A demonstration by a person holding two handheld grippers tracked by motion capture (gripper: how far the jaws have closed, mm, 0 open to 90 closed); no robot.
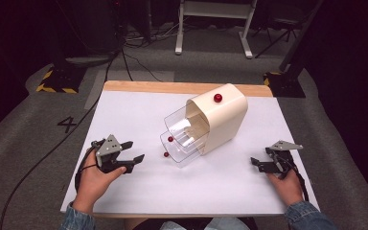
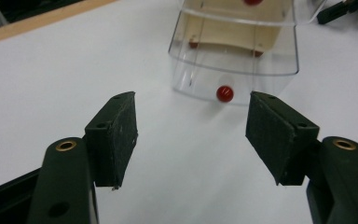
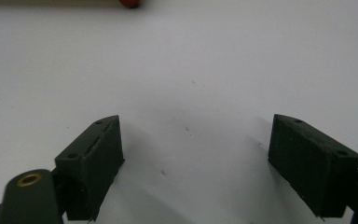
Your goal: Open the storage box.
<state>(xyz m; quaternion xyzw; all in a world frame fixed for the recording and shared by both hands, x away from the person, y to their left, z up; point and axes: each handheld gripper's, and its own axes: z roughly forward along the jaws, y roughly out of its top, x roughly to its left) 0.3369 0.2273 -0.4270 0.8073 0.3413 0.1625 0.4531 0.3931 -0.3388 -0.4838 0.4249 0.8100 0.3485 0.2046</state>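
One cream drawer cabinet (image 1: 223,117) stands on one white tabletop (image 1: 124,110). Two clear drawers (image 1: 184,143) are pulled out of it. Three red knobs (image 1: 218,97) show. Two grippers, the left gripper (image 1: 133,151) and the right gripper (image 1: 258,163), each have two jaws spread apart.

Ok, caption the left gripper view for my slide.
Open left tool aimed at the red knob of a clear drawer pulled out of a cream cabinet.

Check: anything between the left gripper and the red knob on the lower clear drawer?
Nothing visible. In the left gripper view, bare white table lies between the open left gripper and the red knob on the lower clear drawer, which is already pulled out.
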